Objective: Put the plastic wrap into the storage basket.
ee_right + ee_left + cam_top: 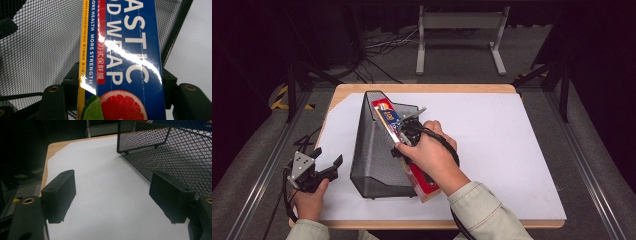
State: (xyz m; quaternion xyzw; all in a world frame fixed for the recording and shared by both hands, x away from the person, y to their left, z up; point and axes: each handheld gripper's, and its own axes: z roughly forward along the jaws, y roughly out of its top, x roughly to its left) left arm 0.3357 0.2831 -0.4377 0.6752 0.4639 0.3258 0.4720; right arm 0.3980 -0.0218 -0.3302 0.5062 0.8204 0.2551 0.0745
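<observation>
A long blue and red plastic wrap box (387,116) lies slanted across the top of a black wire-mesh basket (372,150). My right gripper (407,132) is shut on the box near its middle. In the right gripper view the box (125,62) sits between both jaws, with the basket's mesh (37,50) right behind it. At the table's near left corner my left gripper (328,155) stays open, holding nothing. From the left gripper view its jaws (112,192) stand wide over the white sheet, and the basket (175,152) is just to their right.
A white sheet (492,140) covers most of the wooden table (422,88). To the right of the basket the sheet is bare. A grey metal stand (459,30) and cables lie on the floor beyond the far edge.
</observation>
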